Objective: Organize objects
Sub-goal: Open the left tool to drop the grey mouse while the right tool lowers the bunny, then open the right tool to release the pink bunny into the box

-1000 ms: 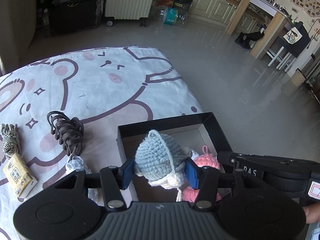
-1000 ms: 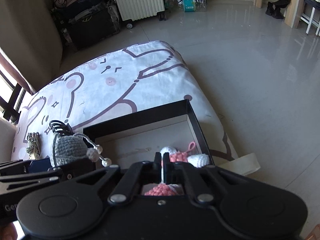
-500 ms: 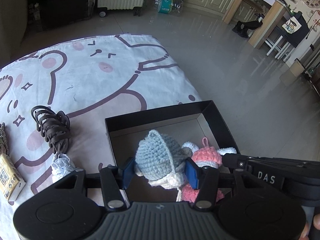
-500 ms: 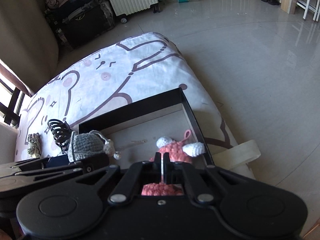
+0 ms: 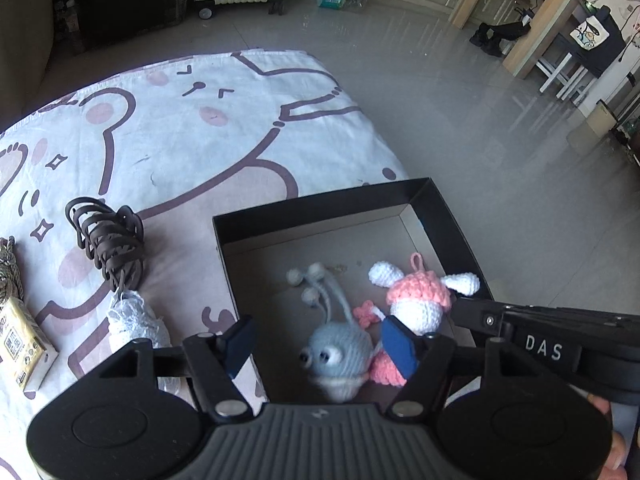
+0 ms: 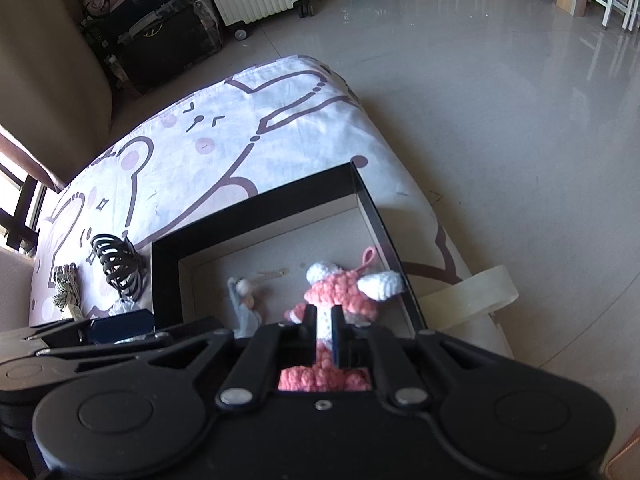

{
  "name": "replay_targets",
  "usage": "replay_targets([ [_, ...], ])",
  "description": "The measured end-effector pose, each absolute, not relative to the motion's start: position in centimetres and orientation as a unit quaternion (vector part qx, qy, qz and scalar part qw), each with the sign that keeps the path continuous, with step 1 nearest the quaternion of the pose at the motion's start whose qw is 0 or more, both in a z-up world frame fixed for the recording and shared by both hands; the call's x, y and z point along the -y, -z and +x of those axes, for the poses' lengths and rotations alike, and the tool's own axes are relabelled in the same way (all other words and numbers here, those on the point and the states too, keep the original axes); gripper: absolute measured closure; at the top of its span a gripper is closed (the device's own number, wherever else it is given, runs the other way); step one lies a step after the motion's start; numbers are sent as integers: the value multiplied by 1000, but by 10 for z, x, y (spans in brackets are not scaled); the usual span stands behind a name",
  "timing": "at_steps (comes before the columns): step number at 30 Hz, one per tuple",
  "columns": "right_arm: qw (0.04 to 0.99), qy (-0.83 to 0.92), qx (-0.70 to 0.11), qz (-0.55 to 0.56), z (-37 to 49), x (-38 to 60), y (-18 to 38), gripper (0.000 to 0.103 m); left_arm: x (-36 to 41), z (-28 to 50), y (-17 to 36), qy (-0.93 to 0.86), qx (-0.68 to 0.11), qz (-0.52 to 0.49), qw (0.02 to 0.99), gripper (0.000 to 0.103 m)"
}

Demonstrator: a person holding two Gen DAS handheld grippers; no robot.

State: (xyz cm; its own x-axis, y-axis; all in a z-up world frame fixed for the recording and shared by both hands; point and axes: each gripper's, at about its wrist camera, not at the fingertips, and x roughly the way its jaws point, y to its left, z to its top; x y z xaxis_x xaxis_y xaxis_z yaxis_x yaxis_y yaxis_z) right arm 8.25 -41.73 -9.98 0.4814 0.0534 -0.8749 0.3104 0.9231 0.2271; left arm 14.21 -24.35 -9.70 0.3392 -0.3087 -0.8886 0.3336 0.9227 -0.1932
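The left claw [image 5: 318,340], which a second ago clamped the grey crocheted toy [image 5: 338,354], is opening its jaws, and the toy now lies loose between them on the floor of the black box [image 5: 320,208]. The pink crocheted toy [image 6: 340,292], earlier low in the box, now stands upright in the narrowly parted right claw [image 6: 322,320].

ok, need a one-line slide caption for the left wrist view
Left gripper opening above the black box, grey crochet toy released inside beside the pink crochet toy; hair claw waits on the sheet.
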Motion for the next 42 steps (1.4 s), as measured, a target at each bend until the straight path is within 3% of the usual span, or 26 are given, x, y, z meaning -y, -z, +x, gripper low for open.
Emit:
replay_targets([
  [17, 843, 93, -499, 179, 68, 420, 87, 75, 240, 134, 87, 179, -552, 30, 814, 33],
  [25, 842, 93, -503, 172, 68, 416, 87, 69, 237, 132, 83, 168, -550, 37, 817, 16],
  [32, 847, 100, -501, 148, 66, 409, 81, 48, 230, 131, 78, 151, -550, 34, 821, 10],
  [38, 849, 109, -500, 135, 61, 408, 75, 39, 222, 129, 76, 132, -548, 36, 825, 1],
  [42, 848, 117, -500, 130, 58, 408, 73, 32, 217, 126, 75, 127, -553, 36, 823, 0],
])
